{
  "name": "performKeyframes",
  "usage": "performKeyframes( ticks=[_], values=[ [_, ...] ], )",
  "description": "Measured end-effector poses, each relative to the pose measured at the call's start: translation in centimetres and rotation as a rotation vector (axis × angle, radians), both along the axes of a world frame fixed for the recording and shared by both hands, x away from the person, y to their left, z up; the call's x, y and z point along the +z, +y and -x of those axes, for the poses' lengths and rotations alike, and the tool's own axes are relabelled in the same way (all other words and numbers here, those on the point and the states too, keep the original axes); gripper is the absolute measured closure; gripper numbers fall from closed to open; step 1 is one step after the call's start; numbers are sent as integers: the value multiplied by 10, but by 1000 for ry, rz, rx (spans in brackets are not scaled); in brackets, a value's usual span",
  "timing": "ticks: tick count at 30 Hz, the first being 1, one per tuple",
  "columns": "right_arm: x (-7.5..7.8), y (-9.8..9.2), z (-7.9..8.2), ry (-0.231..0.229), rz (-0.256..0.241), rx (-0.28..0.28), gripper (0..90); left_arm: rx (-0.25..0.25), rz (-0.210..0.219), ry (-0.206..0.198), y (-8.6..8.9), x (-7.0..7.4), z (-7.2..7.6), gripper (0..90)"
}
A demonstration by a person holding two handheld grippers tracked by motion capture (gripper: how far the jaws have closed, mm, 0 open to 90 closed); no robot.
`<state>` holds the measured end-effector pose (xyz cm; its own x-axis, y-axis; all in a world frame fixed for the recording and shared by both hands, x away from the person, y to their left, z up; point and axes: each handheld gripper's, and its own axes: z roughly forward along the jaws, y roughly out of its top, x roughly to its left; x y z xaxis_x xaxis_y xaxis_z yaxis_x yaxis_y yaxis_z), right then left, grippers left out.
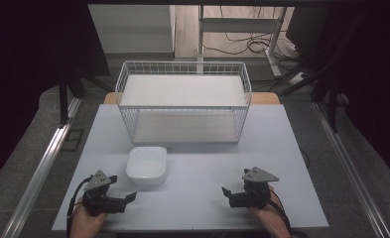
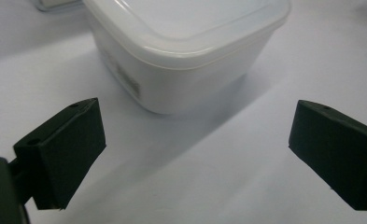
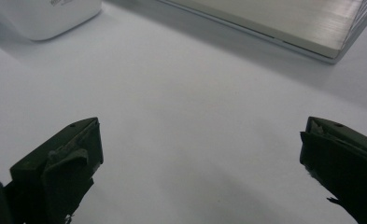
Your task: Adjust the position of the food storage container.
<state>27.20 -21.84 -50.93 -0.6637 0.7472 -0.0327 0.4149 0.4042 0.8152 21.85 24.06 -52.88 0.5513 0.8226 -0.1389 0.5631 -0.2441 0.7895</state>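
Looks like nothing's started yet. The left gripper [image 1: 131, 198] is wide open and empty, tub [image 1: 147, 164] just ahead of it. The right gripper [image 1: 226, 192] gapes empty too, rack [image 1: 182, 101] farther ahead.

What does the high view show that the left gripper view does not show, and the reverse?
High view alone: the wire rack at the table's far side, both open claws, left and right, and the floor. Left gripper view alone: the container's lid seam and a dark mark on its side wall. Both: the white container and the pale table.
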Motion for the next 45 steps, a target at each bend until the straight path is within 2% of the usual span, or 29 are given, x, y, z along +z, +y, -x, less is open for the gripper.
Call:
performKeyframes(
  ticks=[2,4,7,8,9,13,19,23,26,27,30,36,37,38,39,40,41,45],
  values=[
    [0,0,0,-3,2,-8,0,-1,-2,-3,1,0,0,31],
    [0,-1,-2,12,5,-34,0,-1,4,8,2,0,-2,31],
    [0,-3,-4,31,-5,-42,0,-2,-2,8,2,0,-2,31],
    [0,-5,-5,62,-17,-29,0,1,-5,11,2,0,-3,32],
    [0,-6,-6,69,-24,-20,0,1,-5,11,2,0,-3,33],
    [2,-7,-6,75,-38,-16,0,-2,-16,28,3,-1,-4,37],
    [2,-6,-6,81,-40,-6,0,-6,-14,27,5,1,-4,27],
    [2,-5,-6,90,-34,1,0,-14,13,29,10,3,-4,33],
    [1,-4,-6,104,-24,-1,0,14,-5,25,13,6,-3,77],
    [1,-4,-7,110,-19,-2,9,21,-23,25,16,7,-3,104],
    [2,-5,-7,116,-32,-11,56,44,-37,25,21,8,-5,186],
    [6,-7,-8,104,-38,-30,116,75,-19,25,31,10,-13,257],
    [7,-7,-8,103,-39,-35,141,90,-1,26,35,10,-17,276],
    [7,-7,-8,103,-39,-35,141,90,-1,26,35,10,-17,297],
    [9,-6,-8,103,-33,-31,160,107,22,26,39,10,-23,318],
    [9,-6,-8,105,-31,-26,172,107,22,26,39,10,-23,345],
    [10,-5,-8,107,-26,-19,179,113,43,30,43,9,-29,391],
    [10,-2,-8,116,-15,-2,213,138,59,35,45,7,-37,535]
  ],
)
